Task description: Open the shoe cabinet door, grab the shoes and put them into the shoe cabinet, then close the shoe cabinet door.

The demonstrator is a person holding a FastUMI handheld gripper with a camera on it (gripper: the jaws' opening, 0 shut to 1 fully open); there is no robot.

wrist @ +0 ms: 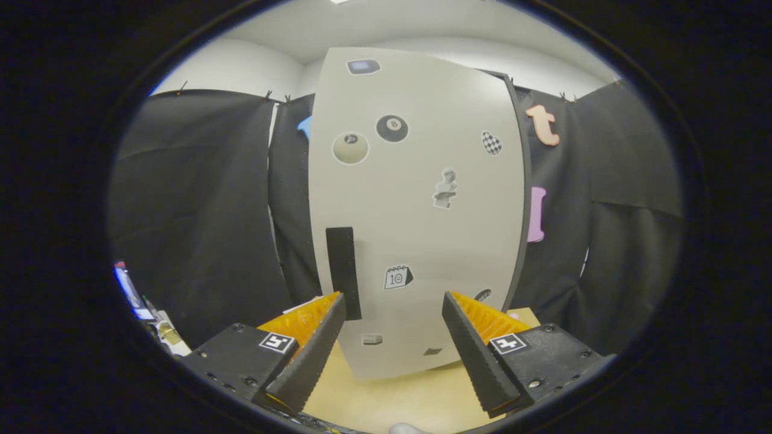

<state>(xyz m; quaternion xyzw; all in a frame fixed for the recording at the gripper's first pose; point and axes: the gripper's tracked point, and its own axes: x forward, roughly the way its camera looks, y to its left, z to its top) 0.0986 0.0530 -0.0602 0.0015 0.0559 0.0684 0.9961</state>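
Shoe cabinet door (416, 205) stands dead ahead of my gripper (393, 310), a tall pale panel, upright, long axis vertical, dotted with stickers, seated on the light wooden tabletop (386, 401) just beyond my fingertips. It looks shut, flat-on to me, with a thin dark edge down its right side; I can't see into the cabinet, so I can't tell whether shoes are in there. A shut door fits both ends of the job: either it has yet to be swung open for the shoes, or the shoes are inside and it's been closed again. I see no shoes on the wood ahead of me. Black handle strip (342, 271) runs vertically low on the door's left half, just above and beyond my left finger (313, 343), so it sits left of my centre line and nearer that finger than the right finger (476, 343). Any pull on the door would turn on that offset: handle ahead and slightly left, long axis upright, my fingers spread side to side. My gripper is wide apart, holding nothing, with the door's lower part showing in the gap.
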